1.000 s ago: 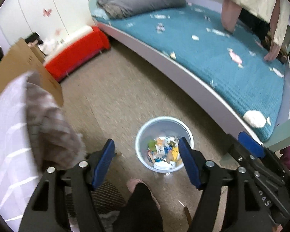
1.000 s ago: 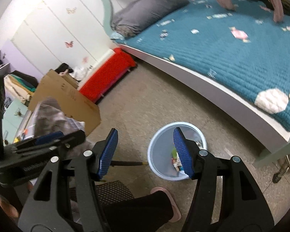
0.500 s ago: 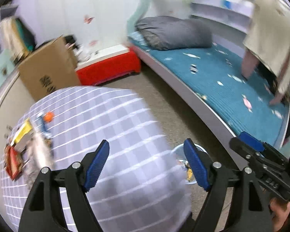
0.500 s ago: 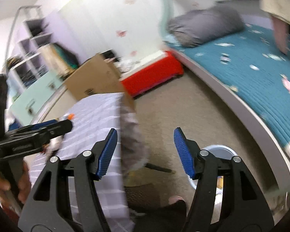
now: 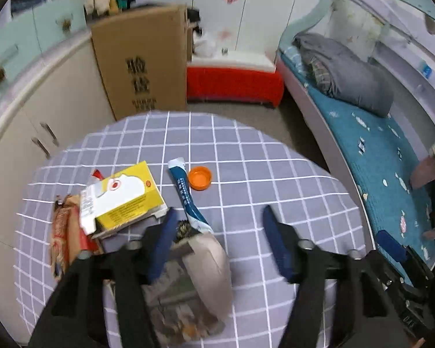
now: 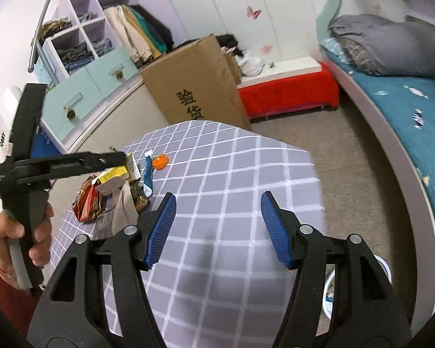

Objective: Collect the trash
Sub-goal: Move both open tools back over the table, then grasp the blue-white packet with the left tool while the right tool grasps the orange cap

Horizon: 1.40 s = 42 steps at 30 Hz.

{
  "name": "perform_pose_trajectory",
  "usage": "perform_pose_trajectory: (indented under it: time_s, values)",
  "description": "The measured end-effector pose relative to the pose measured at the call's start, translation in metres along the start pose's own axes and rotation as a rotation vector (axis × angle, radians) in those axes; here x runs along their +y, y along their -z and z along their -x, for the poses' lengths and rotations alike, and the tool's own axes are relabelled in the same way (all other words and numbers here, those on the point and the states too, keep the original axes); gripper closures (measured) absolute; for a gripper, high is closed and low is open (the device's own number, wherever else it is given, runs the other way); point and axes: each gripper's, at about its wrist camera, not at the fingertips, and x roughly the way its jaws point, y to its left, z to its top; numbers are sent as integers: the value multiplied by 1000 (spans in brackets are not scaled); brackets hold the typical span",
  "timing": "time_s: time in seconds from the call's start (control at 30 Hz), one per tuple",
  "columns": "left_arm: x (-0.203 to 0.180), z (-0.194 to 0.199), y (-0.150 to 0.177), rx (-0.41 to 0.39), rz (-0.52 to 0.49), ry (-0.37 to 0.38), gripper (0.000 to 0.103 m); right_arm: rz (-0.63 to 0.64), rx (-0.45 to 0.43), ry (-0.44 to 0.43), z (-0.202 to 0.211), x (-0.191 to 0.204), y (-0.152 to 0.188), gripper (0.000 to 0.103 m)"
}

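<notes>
Left wrist view: trash heaped on the checked table [image 5: 275, 156], none of it gripped. Items: yellow box [image 5: 124, 194], blue sachet [image 5: 187, 194], orange cap [image 5: 200, 177], red wrapper [image 5: 65, 232], grey-beige scrap [image 5: 208, 264] over printed paper [image 5: 177, 301]. Left gripper [image 5: 217, 235]: over the near edge of the heap, jaws just narrowing, nothing pressed between the pads; the scrap lies below them. Right gripper [image 6: 214, 226]: jaws apart, empty, above bare cloth, well apart from the heap. Bin [image 6: 382, 266]: on the floor past the table's right edge, only its rim showing. Status, as judged: table litter all remains to collect; further paper bits speckle the bed [image 5: 377, 150].
</notes>
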Motion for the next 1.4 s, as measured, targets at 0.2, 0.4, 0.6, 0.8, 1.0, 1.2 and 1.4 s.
perform_pose_trajectory:
  time_s: [0.2,0.4,0.6,0.8,1.0,1.2,1.4]
  values:
    - [10,-46,-15,94,3,-30,66,12,57,-13,-47,12,-23,43]
    - [19,-76,-19,163,-7,-57,69,43,108,6,-88,21,-34,43]
    - [34,-83,-18,142,16,-28,95,71,146,4,-114,32,-35,43]
    - [42,-46,-25,10,50,-14,98,151,174,22,-136,54,-37,43]
    - [50,-28,-34,-76,57,-71,98,200,199,27,-164,79,-42,43]
    - [59,-39,-38,-52,77,-59,98,239,224,26,-185,97,-46,43]
    - [59,-40,-36,-52,81,-47,98,281,244,50,-197,102,-46,72]
